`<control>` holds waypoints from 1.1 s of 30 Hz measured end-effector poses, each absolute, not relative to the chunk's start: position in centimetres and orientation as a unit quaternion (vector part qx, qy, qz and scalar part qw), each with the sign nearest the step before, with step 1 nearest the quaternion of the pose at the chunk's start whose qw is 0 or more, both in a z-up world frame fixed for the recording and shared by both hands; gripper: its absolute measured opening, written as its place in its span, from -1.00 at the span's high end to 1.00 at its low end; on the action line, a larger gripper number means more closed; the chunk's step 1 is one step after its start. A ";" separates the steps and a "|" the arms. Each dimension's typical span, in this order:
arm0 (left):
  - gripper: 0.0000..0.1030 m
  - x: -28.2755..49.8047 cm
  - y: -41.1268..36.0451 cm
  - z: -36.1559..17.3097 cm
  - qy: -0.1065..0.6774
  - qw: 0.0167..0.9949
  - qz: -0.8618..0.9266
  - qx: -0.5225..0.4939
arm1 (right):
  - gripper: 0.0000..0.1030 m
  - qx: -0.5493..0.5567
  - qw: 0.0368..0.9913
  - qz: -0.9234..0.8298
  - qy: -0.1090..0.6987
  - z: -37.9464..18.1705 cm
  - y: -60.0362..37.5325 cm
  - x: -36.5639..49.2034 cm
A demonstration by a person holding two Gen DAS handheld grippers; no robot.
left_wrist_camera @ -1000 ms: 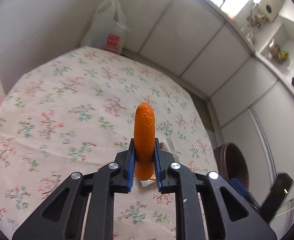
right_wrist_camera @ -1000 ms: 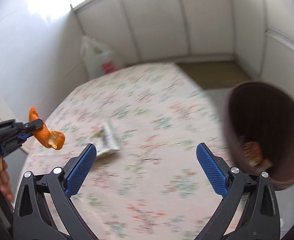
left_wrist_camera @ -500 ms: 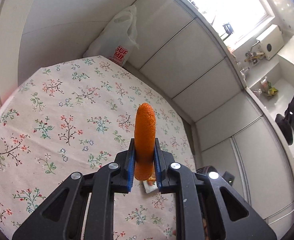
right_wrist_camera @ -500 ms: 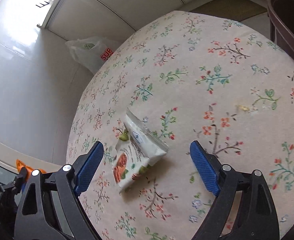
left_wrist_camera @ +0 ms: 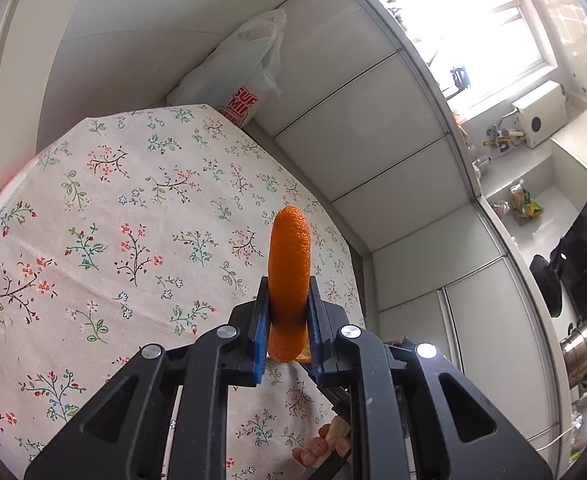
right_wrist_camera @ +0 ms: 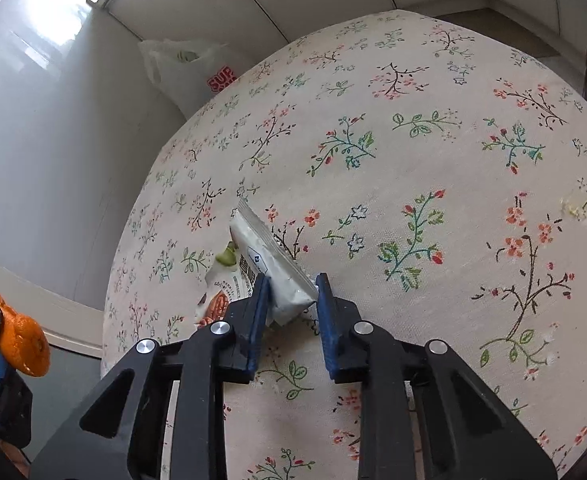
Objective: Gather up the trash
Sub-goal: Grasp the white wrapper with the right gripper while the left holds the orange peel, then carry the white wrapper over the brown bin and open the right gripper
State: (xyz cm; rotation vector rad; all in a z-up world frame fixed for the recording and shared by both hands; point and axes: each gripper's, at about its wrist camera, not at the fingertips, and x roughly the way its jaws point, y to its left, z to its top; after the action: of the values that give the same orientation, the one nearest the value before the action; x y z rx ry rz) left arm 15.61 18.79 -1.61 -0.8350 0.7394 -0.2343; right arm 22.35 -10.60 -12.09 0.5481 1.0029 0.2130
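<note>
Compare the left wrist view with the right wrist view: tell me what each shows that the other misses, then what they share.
Only the left wrist view shows the kitchen counter, the window and the steel pot. Only the right wrist view shows the snack wrapper pinched at its corner in the right hand-held gripper. Both show the orange peel clamped in the left hand-held gripper, the floral tablecloth and the white plastic bag.

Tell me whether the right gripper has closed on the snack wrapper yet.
Closed on it. The right gripper has its blue pads pressed against both sides of the snack wrapper's near end, which lifts off the tablecloth.
</note>
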 end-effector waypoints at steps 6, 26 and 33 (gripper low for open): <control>0.67 15.4 19.6 -1.5 0.341 0.842 -0.104 -0.405 | 0.63 0.248 0.846 0.108 0.460 -11.1 -10.7 22.0; 0.67 15.7 19.3 -1.9 0.351 0.838 -0.099 -0.407 | 0.99 0.209 0.875 0.128 0.418 -6.1 -11.1 20.1; 0.67 15.7 19.4 -1.8 0.348 0.839 -0.100 -0.406 | 1.00 0.247 0.864 0.127 0.419 -7.3 -12.1 19.3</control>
State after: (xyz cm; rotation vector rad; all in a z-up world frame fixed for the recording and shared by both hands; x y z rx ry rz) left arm 15.66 19.39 -1.82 -0.8586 0.7367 -0.2121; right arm 19.33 -12.10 -7.35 0.5166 0.8791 0.2666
